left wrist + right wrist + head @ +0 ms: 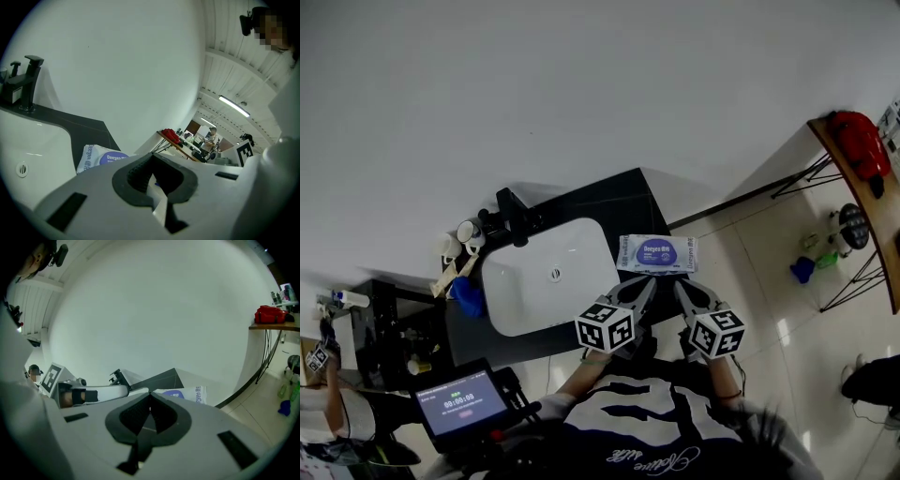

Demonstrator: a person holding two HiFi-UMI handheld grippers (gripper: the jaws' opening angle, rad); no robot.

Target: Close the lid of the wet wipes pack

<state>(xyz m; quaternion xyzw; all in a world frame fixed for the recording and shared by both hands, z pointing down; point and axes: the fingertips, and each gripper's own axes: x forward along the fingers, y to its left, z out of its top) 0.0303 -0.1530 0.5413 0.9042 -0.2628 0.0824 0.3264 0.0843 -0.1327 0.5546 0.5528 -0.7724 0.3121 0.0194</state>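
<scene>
Wipes pack (632,254) lies on counter (609,197) beside sink (534,281), just ahead of left gripper (649,281) & right gripper (680,284) — both pinched together, empty. Press lid (657,250) flat w/ one tip — steady pack.

Wet wipes pack (657,253) on worktop (614,195), just right of sink (504,291). Tap (513,217) behind sink. Left gripper (648,280) and right gripper (681,282) side by side, just before pack.

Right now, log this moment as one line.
left gripper: shut, empty | right gripper: shut, empty | both tips: by pack's near edge | wet wipes pack: on counter beside sink | lid: state unclear
</scene>
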